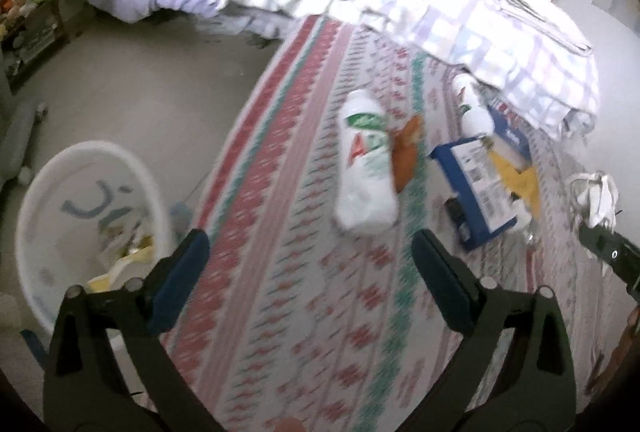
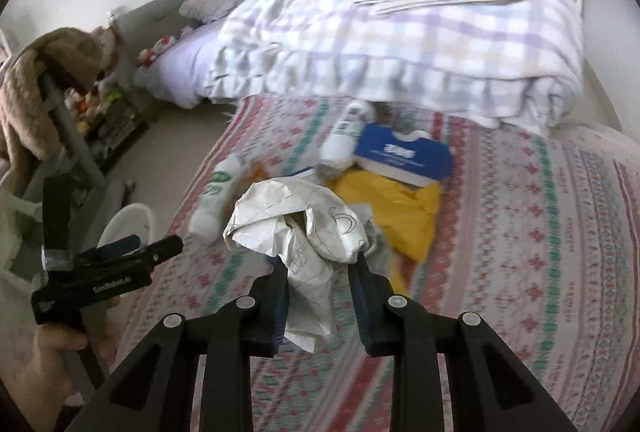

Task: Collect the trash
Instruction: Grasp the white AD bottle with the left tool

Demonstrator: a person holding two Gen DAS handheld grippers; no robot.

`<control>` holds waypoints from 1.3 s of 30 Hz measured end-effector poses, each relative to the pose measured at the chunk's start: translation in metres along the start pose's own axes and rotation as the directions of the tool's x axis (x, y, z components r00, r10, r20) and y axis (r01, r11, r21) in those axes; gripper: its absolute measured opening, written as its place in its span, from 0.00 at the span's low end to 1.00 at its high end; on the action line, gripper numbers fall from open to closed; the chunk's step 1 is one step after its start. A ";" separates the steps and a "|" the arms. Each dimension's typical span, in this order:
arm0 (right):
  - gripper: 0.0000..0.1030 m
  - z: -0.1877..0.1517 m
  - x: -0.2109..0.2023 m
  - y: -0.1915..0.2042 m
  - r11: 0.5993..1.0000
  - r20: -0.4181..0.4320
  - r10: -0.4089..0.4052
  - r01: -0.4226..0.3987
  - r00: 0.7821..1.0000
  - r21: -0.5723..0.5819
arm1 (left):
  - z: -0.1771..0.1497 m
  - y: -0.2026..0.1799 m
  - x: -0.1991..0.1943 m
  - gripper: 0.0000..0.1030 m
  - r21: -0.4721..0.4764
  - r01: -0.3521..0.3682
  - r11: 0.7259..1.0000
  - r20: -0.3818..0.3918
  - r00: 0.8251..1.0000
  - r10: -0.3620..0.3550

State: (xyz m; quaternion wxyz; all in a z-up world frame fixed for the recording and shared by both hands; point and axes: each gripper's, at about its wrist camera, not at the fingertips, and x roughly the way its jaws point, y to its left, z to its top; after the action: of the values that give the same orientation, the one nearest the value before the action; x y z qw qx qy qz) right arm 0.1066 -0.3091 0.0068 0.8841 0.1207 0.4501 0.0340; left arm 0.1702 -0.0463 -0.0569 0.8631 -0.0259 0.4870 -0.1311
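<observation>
Gripping a crumpled sheet of white paper (image 2: 304, 228), the right tool (image 2: 318, 264) had its two blue-padded fingers pressed on the wad, which stood lifted above the patterned rug (image 2: 520, 252). Pen scribbles showed on the paper, and a loose tail of it hung down between the fingers. Taking the rug as the landmark: a white plastic bottle (image 1: 366, 162) with a green and red label lay on its side near the rug's middle, an orange wrapper (image 1: 406, 148) touching its right flank. A second white bottle (image 1: 472, 108) lay farther back on the rug, near the checked quilt (image 1: 460, 32) that hung from the bed onto the rug's far end. Beside that bottle lay a flattened blue carton (image 1: 476, 184) and a yellow bag (image 1: 516, 172), both on the rug. Off the rug's left edge, on the bare floor, stood a white bin (image 1: 52, 184) with some rubbish already inside. The left tool (image 1: 308, 256) hovered over the near part of the rug with its fingers spread wide and nothing between them, the large bottle just ahead.
</observation>
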 end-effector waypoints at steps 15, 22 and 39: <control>0.28 0.000 0.011 -0.041 0.997 -0.061 0.007 -0.002 0.998 0.075 | 0.015 -0.010 0.033 0.48 -0.084 0.087 0.993 0.028 0.996 -0.085; 0.28 -0.001 0.012 -0.044 0.997 -0.073 -0.002 0.008 0.997 0.083 | 0.011 -0.014 0.028 0.39 -0.042 0.091 0.995 0.013 0.996 -0.091; 0.28 0.000 0.004 -0.009 1.000 -0.036 0.002 -0.002 0.999 0.009 | -0.005 0.014 -0.025 0.38 0.062 0.066 0.996 0.029 0.997 -0.068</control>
State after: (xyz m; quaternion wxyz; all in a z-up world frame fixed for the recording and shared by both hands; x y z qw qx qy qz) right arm 0.1088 -0.3177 0.0018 0.8753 0.1246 0.4660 0.0350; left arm 0.1567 -0.0266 -0.0408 0.8661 -0.0178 0.4682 -0.1742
